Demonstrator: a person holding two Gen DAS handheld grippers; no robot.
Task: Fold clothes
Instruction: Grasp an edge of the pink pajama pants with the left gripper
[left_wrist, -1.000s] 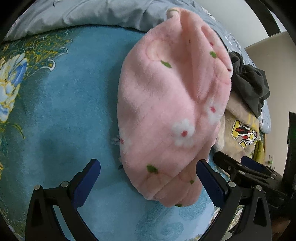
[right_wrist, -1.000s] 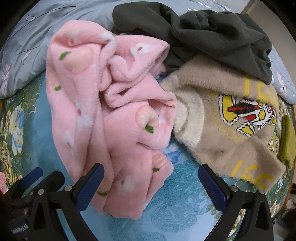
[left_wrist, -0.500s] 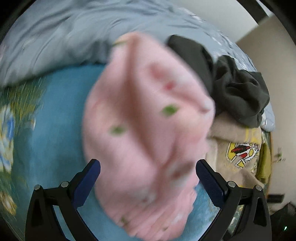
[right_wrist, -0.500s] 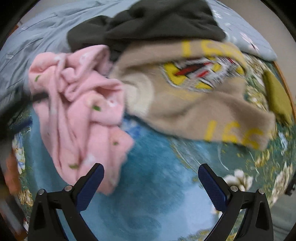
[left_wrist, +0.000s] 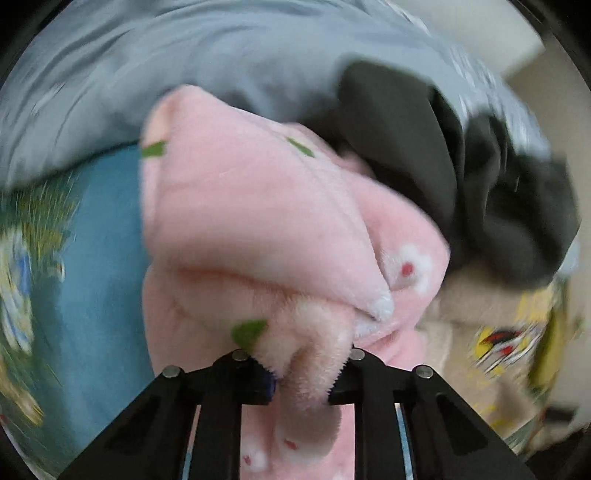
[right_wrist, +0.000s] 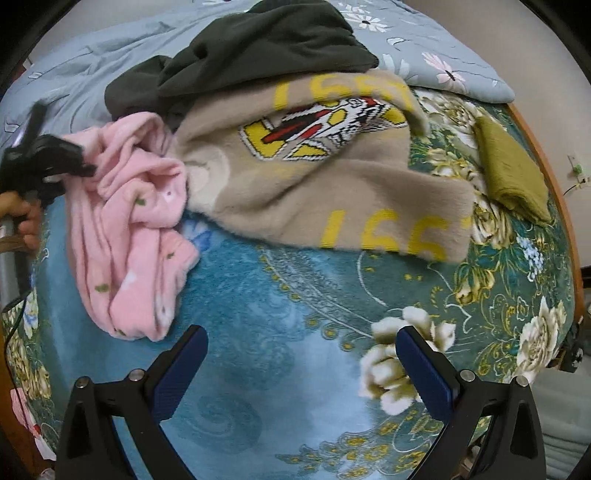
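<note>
While the left tool (left_wrist: 301, 380) had just closed, clamped on a fold of the soft, floppy pink fleece garment (left_wrist: 258, 229), the right tool (right_wrist: 301, 373) hung apart, empty.

Bed w/ blue floral blanket (right_wrist: 258, 332), grey floral duvet (right_wrist: 443, 66) behind, cream wall (right_wrist: 535, 55), wooden bed edge (right_wrist: 554, 192)

The only readable marks stand on the beige sweater (right_wrist: 314, 184), in the middle of the right wrist view. Yellow digits run along its lower edge, right of centre; they look like "166", with a further character cut off by the hem. A second yellow row near its upper edge is partly folded over and cannot be read surely. In the left wrist view everything is blurred; nothing is readable.
</note>
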